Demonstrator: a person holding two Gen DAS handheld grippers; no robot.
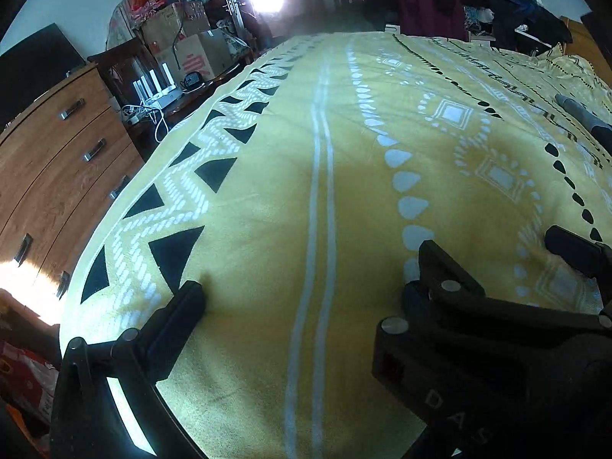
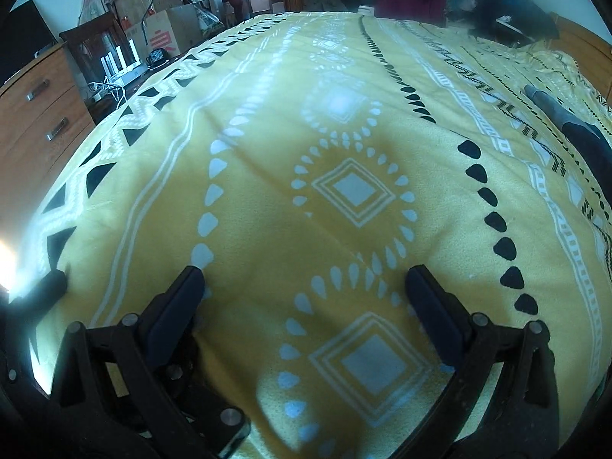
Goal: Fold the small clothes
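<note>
My left gripper (image 1: pixel 311 279) is open, its two black fingers resting low over a yellow patterned blanket (image 1: pixel 267 191) with nothing between them. My right gripper (image 2: pixel 306 279) is also open and empty, just above the same blanket (image 2: pixel 267 229). The two sit side by side: a right finger (image 1: pixel 573 252) shows at the right edge of the left wrist view, and a left finger (image 2: pixel 49 287) at the left edge of the right wrist view. A grey and dark blue piece of clothing (image 1: pixel 581 114) (image 2: pixel 566 122) lies on the blanket's right side, well ahead of both grippers and partly cut off.
A wooden chest of drawers (image 1: pixel 57 160) stands close along the bed's left side. Cardboard boxes (image 1: pixel 183 49) and cables crowd the far left corner. A heap of dark clothes (image 1: pixel 497 4) sits beyond the far end of the bed.
</note>
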